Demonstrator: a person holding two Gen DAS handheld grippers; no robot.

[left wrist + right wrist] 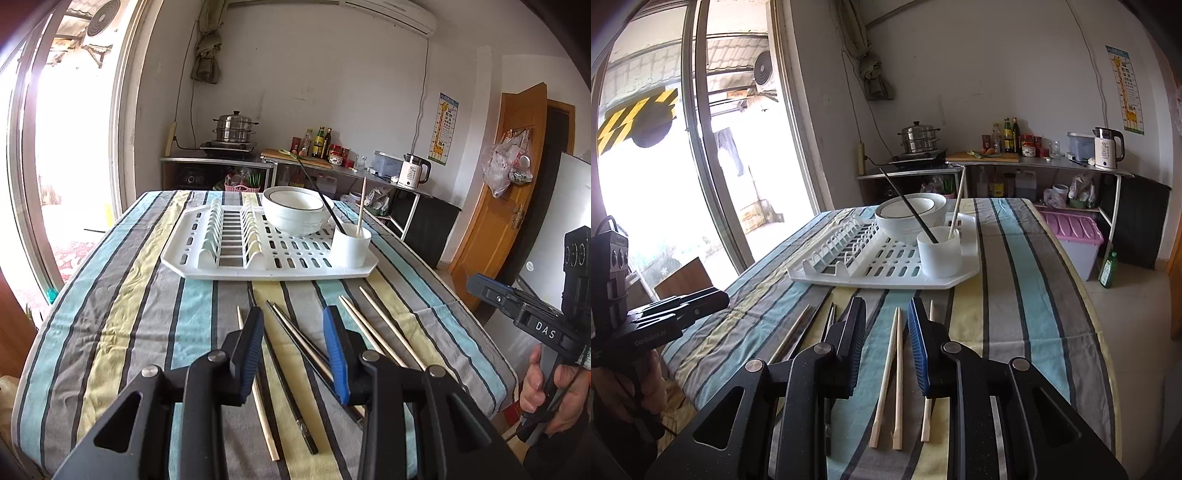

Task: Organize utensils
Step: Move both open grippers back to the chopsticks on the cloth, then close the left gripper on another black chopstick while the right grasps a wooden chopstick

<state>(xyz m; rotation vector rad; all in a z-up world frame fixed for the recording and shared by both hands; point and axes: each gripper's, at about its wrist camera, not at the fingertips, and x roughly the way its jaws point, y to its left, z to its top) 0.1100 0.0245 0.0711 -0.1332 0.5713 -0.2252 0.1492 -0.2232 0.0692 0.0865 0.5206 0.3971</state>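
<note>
Several chopsticks lie on the striped tablecloth in front of a white dish rack (pixel 192 264) (pixel 812 275). Dark chopsticks (pixel 295 343) lie between my left gripper's open jaws; a wooden chopstick (pixel 264 417) lies to their left and more wooden ones (pixel 384 325) to their right. My left gripper (pixel 295 314) is open and empty above them. My right gripper (pixel 886 306) is open and empty over two wooden chopsticks (pixel 892 373); a third (pixel 926 421) lies under its right finger. A white cup (pixel 350 246) (pixel 939 254) on the rack holds one black and one wooden chopstick.
White bowls (pixel 295 210) (pixel 908 214) are stacked on the rack behind the cup. The right gripper shows at the right edge in the left wrist view (pixel 524 314). The table's right edge (pixel 1097 332) drops to the floor, with a pink-lidded bin (pixel 1075 240) beyond.
</note>
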